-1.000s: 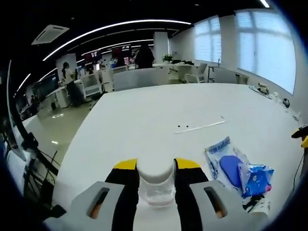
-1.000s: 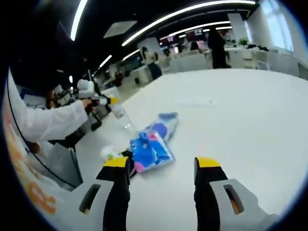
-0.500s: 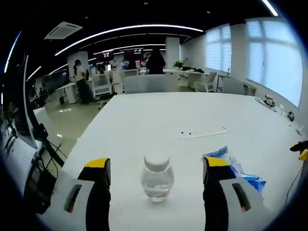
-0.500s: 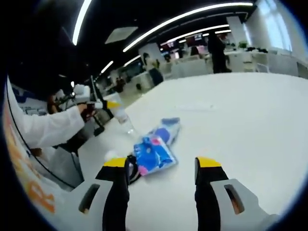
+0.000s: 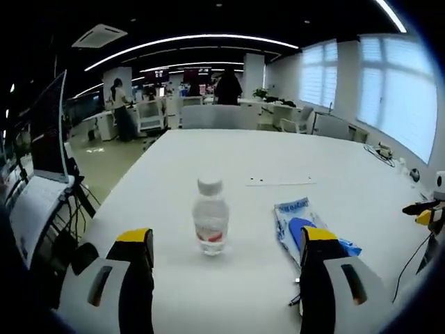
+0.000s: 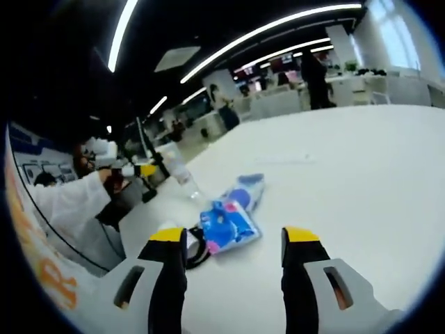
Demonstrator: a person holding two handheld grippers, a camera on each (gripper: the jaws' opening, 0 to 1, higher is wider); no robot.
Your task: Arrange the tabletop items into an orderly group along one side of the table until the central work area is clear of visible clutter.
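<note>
A clear water bottle point(image 5: 210, 217) with a white cap stands upright on the white table point(image 5: 229, 153), just beyond my left gripper point(image 5: 227, 239). That gripper is open and holds nothing. Right of the bottle lies a clear bag with blue items point(image 5: 300, 226). The right gripper's yellow-and-black tip point(image 5: 424, 212) shows at the right edge. In the right gripper view, my right gripper point(image 6: 233, 240) is open over the table, with the blue packets point(image 6: 229, 223) just ahead of its left jaw. Farther left stand the bottle point(image 6: 179, 170) and the left gripper point(image 6: 142, 169), held by a white-sleeved hand point(image 6: 69, 202).
A thin white strip point(image 5: 278, 183) lies mid-table. A black cable point(image 6: 198, 247) curls beside the packets. Small items point(image 5: 382, 149) sit at the table's far right. A monitor point(image 5: 45, 125) stands off the left edge, with desks, chairs and people beyond.
My left gripper let go of the bottle, opened wide and drew back, leaving the bottle upright on the table. The right gripper stayed open and barely shifted.
</note>
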